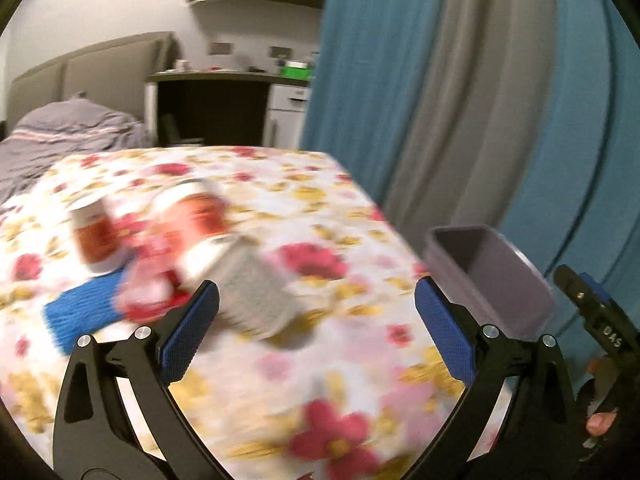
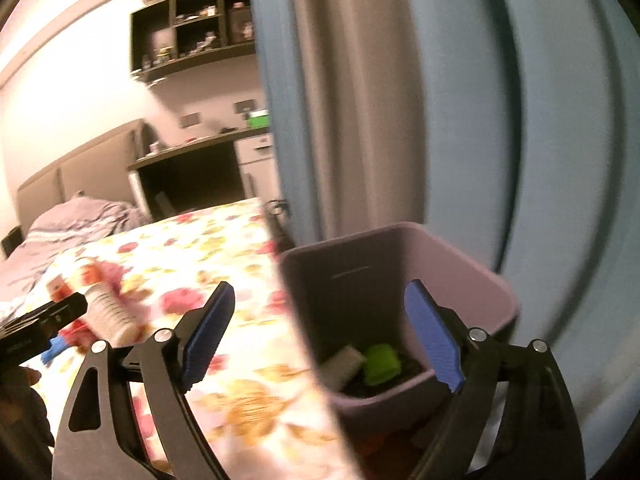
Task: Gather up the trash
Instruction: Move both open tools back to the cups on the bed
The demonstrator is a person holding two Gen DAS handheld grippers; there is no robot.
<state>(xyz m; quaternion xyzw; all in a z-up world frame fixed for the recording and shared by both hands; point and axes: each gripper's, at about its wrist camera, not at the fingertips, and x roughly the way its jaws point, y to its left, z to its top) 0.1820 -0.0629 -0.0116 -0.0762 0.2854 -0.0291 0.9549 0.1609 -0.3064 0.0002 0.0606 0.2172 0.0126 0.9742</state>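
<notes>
Left hand-held gripper [image 1: 316, 300], from its own camera: spread wide, holding nothing, hovering over the floral bedspread [image 1: 248, 392]. Just ahead of its fingertips, a blurred cluster of trash on the bed: a grey-and-white carton [image 1: 256, 296], two red-labelled cans [image 1: 94, 236], a pink wrapper [image 1: 146, 284], a blue ridged piece [image 1: 80, 316]. Off the bed's right edge, a purple bin [image 1: 504, 280] before blue curtains [image 1: 400, 80].

Right hand-held gripper [image 2: 320, 312], from its own camera: also spread wide and empty, poised above the purple bin [image 2: 460, 272]. Inside the bin, a green item [image 2: 382, 362] beside a grey one [image 2: 340, 364].
</notes>
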